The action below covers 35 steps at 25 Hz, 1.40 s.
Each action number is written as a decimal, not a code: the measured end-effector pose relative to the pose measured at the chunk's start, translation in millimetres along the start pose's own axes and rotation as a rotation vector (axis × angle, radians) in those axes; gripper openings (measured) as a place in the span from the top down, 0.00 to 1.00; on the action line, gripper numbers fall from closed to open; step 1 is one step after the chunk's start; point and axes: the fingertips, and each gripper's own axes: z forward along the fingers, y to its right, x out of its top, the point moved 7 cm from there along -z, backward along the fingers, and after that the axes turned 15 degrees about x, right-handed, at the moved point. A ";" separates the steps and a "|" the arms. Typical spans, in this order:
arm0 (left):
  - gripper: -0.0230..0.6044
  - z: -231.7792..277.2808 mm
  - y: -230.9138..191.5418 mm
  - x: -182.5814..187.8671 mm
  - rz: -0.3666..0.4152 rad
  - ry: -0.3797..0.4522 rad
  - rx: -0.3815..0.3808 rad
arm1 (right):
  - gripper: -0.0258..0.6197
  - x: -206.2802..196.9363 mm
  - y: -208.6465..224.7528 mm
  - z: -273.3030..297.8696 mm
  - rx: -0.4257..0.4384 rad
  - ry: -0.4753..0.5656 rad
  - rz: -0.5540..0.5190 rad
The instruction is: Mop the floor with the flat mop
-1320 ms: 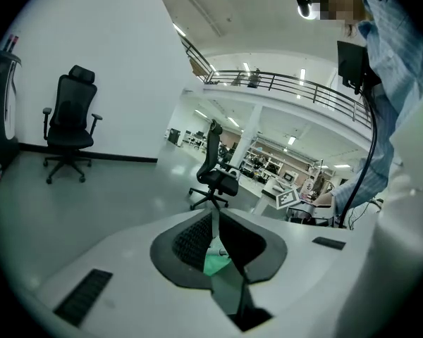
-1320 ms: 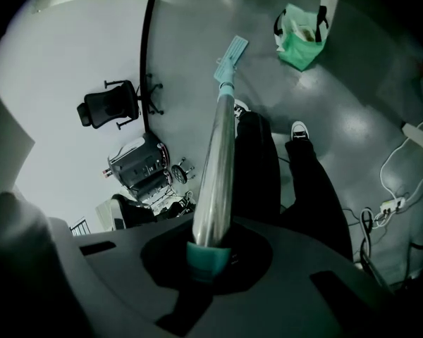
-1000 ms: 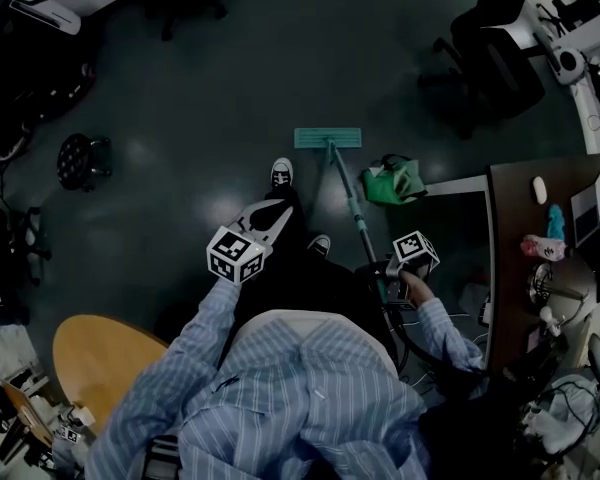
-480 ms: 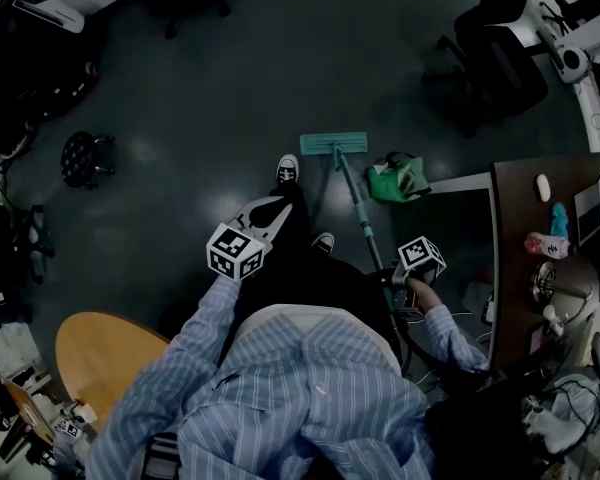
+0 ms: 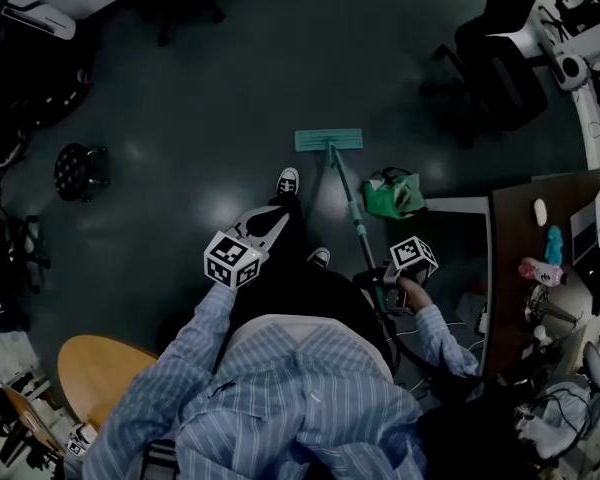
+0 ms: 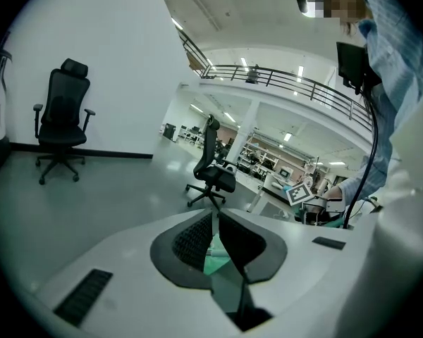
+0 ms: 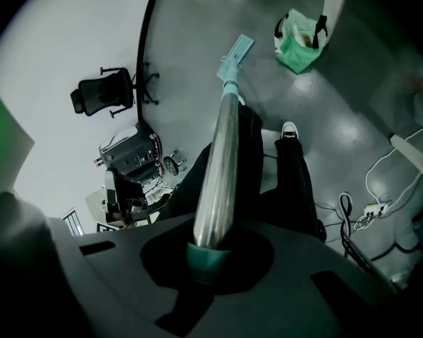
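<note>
**Two grippers, one on the mop**

The right gripper (image 7: 210, 248) is clamped on the handle of the teal flat mop with silver metal handle (image 5: 328, 139). The mop's pad lies on the dark glossy floor (image 5: 230, 68) at upper centre of the head view. The left gripper (image 6: 216, 220) is closed and empty.

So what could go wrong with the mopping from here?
The mop head lies close to the green bag; a sweep that way could snag it. Only the right gripper clamps the mop handle, the left gripper holds nothing, so it might twist. Cables near the person's shoe could get wet or trip them.
</note>
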 end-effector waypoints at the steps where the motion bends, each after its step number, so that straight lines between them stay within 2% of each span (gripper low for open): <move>1: 0.91 5.8 -5.9 5.7 0.000 -0.003 -0.001 | 0.94 10.2 -7.2 1.0 0.000 0.001 -0.001; 11: 0.91 71.4 -75.6 74.2 -0.003 -0.007 -0.010 | 0.94 129.1 -104.1 17.0 -0.026 0.001 -0.015; 17: 0.91 108.9 -123.3 104.0 -0.036 -0.028 -0.013 | 0.94 211.2 -165.3 36.7 -0.046 -0.002 -0.027; 22: 0.91 148.4 -168.0 125.4 -0.045 -0.045 0.000 | 0.95 296.6 -215.5 46.9 -0.059 0.010 -0.051; 28: 0.91 177.9 -228.3 163.5 -0.054 -0.009 0.043 | 0.95 407.2 -280.1 60.8 -0.087 0.043 -0.077; 32: 0.91 191.8 -256.9 171.7 -0.080 0.000 0.085 | 0.95 484.1 -324.0 64.6 -0.132 0.066 -0.106; 35: 0.91 200.7 -274.8 167.0 -0.092 -0.017 0.102 | 0.95 538.5 -361.0 73.7 -0.128 0.087 -0.114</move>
